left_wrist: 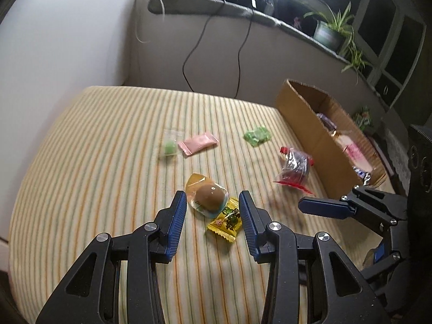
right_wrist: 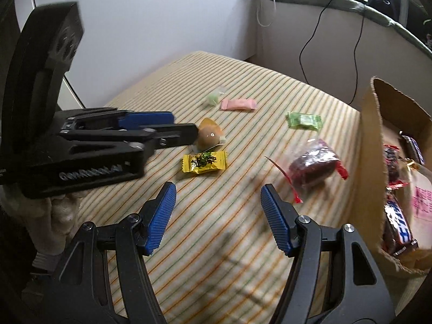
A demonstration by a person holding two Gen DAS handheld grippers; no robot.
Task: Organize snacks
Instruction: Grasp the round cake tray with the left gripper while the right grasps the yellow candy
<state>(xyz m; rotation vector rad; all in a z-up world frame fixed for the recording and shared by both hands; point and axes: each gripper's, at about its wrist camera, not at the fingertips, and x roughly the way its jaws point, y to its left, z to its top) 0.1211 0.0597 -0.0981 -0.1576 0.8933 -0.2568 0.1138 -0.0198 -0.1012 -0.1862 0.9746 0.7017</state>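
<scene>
Several wrapped snacks lie on a striped cloth (left_wrist: 94, 140). My left gripper (left_wrist: 212, 202) is open, its jaws on either side of a brown round snack in clear wrap (left_wrist: 210, 196), with a yellow candy (left_wrist: 225, 219) just in front of it. My right gripper (right_wrist: 217, 194) is open and empty, hovering above the cloth between the yellow candy (right_wrist: 204, 162) and a dark red snack in clear wrap (right_wrist: 313, 171). A green candy (right_wrist: 304, 120), a pink packet (right_wrist: 238, 105) and a small green sweet (right_wrist: 212, 98) lie farther off. The left gripper (right_wrist: 186, 127) shows from the side by the brown snack (right_wrist: 209, 135).
An open cardboard box (right_wrist: 372, 145) stands at the right edge of the cloth with chocolate bars (right_wrist: 398, 225) and other snacks inside; it also shows in the left wrist view (left_wrist: 305, 124). A ledge with a potted plant (left_wrist: 330, 31) and hanging cables (left_wrist: 189, 62) runs behind.
</scene>
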